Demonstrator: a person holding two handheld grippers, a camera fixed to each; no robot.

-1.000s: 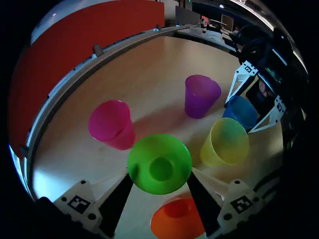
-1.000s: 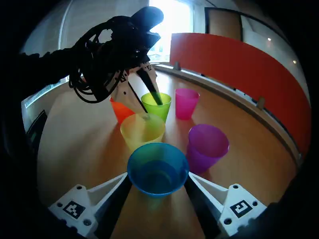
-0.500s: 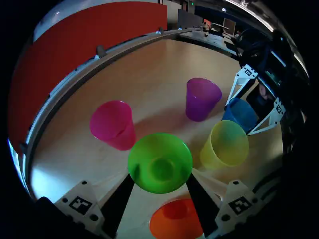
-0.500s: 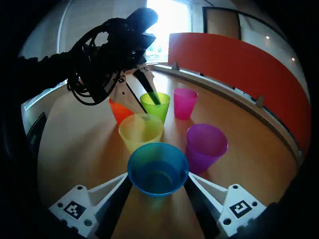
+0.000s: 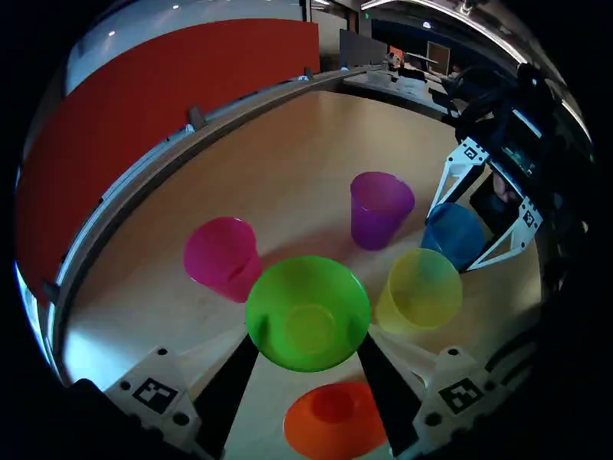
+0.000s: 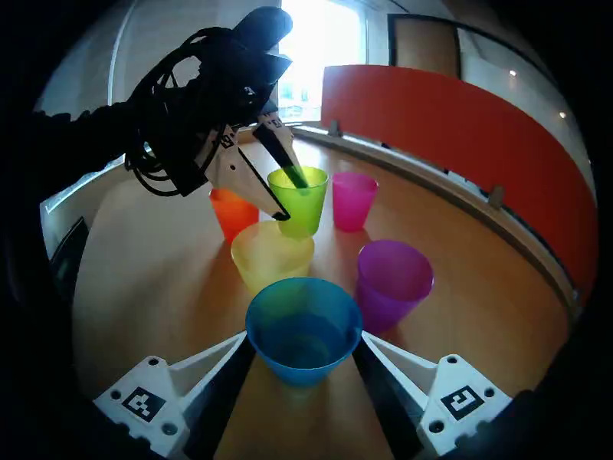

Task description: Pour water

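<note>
Lifted higher, translucent green plastic cup (image 5: pixel 308 310); left gripper (image 5: pixel 308 341) fingers (image 5: pixel 230 383) clamp it.

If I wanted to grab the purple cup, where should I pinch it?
Probably its upper wall, just under the rim: the purple cup stands upright and widens upward, so it should wedge in the grip. Come from the red wall side, away from the blue cup and yellow cup.
</note>
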